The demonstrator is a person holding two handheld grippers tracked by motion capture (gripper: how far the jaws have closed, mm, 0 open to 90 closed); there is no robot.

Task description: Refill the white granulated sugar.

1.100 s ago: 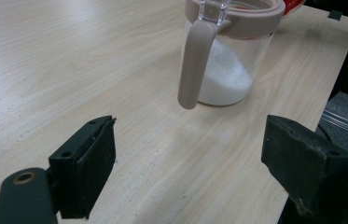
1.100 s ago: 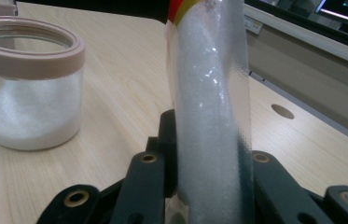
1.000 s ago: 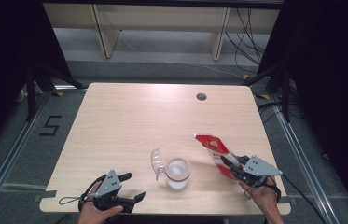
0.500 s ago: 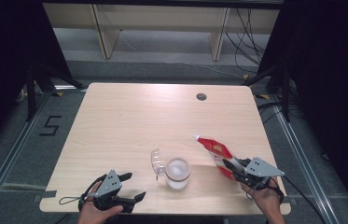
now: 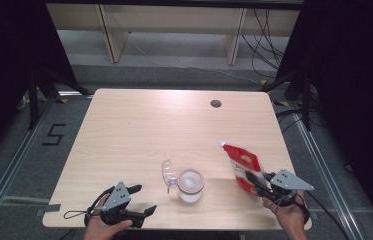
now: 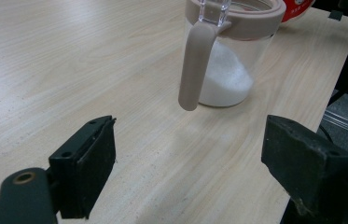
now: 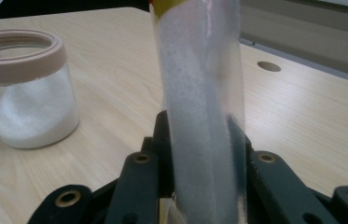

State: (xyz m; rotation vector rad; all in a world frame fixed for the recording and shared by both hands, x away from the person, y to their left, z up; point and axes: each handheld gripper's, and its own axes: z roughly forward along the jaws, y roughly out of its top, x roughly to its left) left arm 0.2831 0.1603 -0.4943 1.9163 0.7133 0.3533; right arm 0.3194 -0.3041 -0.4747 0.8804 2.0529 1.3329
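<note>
Right of the jar (image 5: 190, 185), the right gripper (image 5: 256, 181) pinches the pouch (image 5: 241, 162) low so it stands, jaws just easing open, likely to set it down. Left of the jar, the left gripper (image 5: 141, 199) waits wide and empty, aimed at its handle (image 6: 194, 65).

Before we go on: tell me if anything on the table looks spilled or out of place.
Nothing spilled. The jar stands upright with its lid flipped open. The pouch is clamped in the right hand-held gripper, leaning off the table.
</note>
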